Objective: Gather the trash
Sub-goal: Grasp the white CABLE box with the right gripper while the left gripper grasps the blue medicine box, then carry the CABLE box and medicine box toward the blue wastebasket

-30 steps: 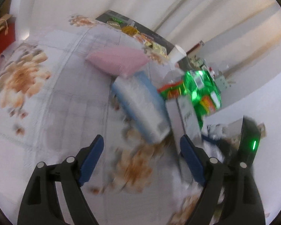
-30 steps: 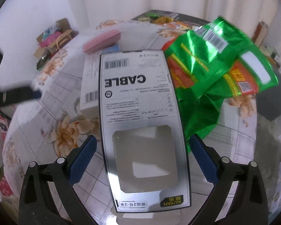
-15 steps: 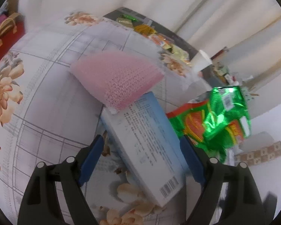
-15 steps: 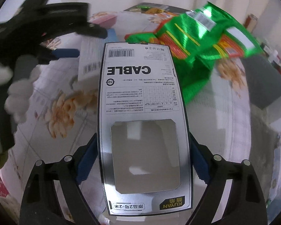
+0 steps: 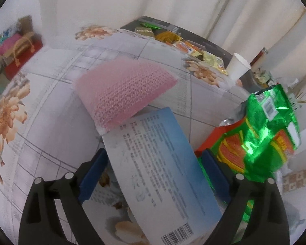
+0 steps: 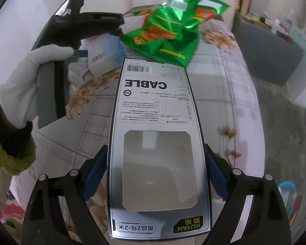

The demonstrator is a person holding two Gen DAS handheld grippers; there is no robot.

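Observation:
My right gripper (image 6: 156,171) is shut on a grey cable box (image 6: 155,143) with a clear window, holding it above the floral tablecloth (image 6: 224,94). My left gripper (image 5: 153,169) is open around a white and blue carton (image 5: 159,167) that lies on the cloth; its pads stand beside the carton's edges with a small gap on the left. The carton also shows in the right wrist view (image 6: 105,56), with the left gripper's body (image 6: 81,24) over it. A green snack bag (image 5: 261,134) lies right of the carton; it also shows in the right wrist view (image 6: 173,26).
A pink knitted sponge (image 5: 124,89) lies just beyond the carton. A white paper cup (image 5: 237,66) and several snack packets (image 5: 193,47) sit at the far edge. A red bag (image 5: 20,55) stands off the table, far left. A gloved hand (image 6: 26,85) holds the left gripper.
My left gripper moved forward over the white and blue carton, which now lies between its fingers. My right gripper lifted and drew back with the cable box.

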